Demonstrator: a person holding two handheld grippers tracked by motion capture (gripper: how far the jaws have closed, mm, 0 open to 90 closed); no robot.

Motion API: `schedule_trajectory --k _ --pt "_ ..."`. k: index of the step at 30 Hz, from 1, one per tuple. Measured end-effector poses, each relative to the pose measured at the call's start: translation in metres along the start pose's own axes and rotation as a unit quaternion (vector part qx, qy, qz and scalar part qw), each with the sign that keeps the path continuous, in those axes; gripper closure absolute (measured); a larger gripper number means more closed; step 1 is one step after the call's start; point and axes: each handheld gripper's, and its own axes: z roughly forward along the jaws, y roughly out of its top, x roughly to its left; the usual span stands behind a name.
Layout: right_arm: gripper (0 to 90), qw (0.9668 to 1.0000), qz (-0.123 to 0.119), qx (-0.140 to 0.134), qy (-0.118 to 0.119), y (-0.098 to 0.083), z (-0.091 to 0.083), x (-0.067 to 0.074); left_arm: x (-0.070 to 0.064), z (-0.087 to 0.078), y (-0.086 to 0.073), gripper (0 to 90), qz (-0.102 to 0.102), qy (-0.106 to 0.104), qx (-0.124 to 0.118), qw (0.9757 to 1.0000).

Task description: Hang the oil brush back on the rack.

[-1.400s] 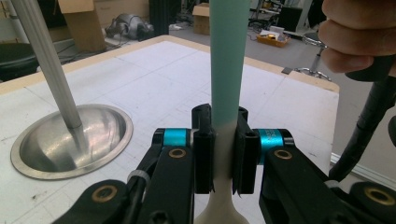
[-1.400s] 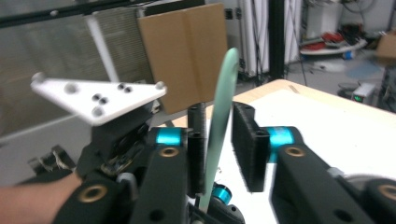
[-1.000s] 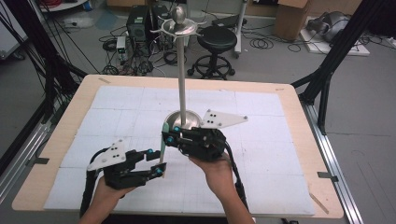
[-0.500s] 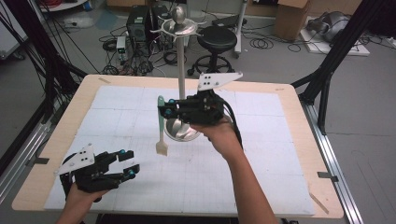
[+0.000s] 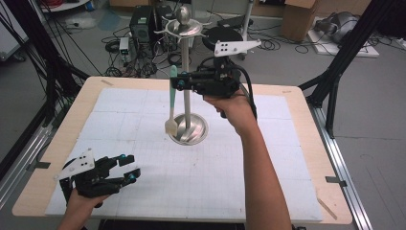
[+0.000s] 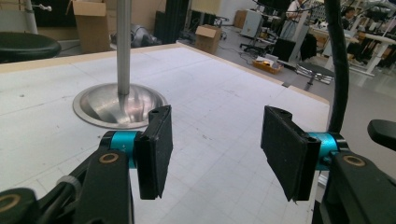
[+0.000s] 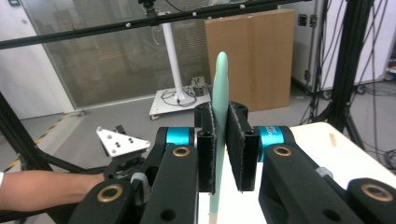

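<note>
Right gripper is clamped on a pale green spatula, held up above the far middle of the table. The grip sits near the handle's top end; a short bit of handle pokes up above the jaws, and the rest hangs straight down with the cream blade at the bottom. In the right gripper view the spatula stands upright between the two pads, which press on it from both sides.

The spatula hangs just left of the stand, a thin metal pole on a round metal base. The blade is over the left rim of the base; whether it touches the base cannot be told. The stand's top ring with hooks is above and slightly right of the gripper.

Left gripper is at the near left corner of the table, low, well apart from the spatula and the stand. Its jaws have just been opening, and they stand wide apart with nothing between them. In the left gripper view the pads frame bare table, and the stand is farther off, up and to the left.
</note>
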Motion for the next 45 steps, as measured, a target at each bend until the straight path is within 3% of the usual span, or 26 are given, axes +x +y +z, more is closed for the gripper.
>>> schedule_trajectory --k 15,38,45 --pt "82.5 0.9999 0.000 0.001 -0.011 0.029 -0.001 -0.021 0.003 -0.007 0.001 41.9 0.001 0.004 -0.014 0.9999" --pt "82.2 0.9983 0.023 0.014 -0.051 0.030 -0.003 -0.039 0.006 -0.007 0.001 41.6 0.001 0.009 -0.015 0.9998" --pt "58.2 0.9945 0.002 0.034 -0.099 0.029 -0.010 -0.024 0.009 -0.010 0.001 40.2 -0.002 0.015 -0.021 0.9997"
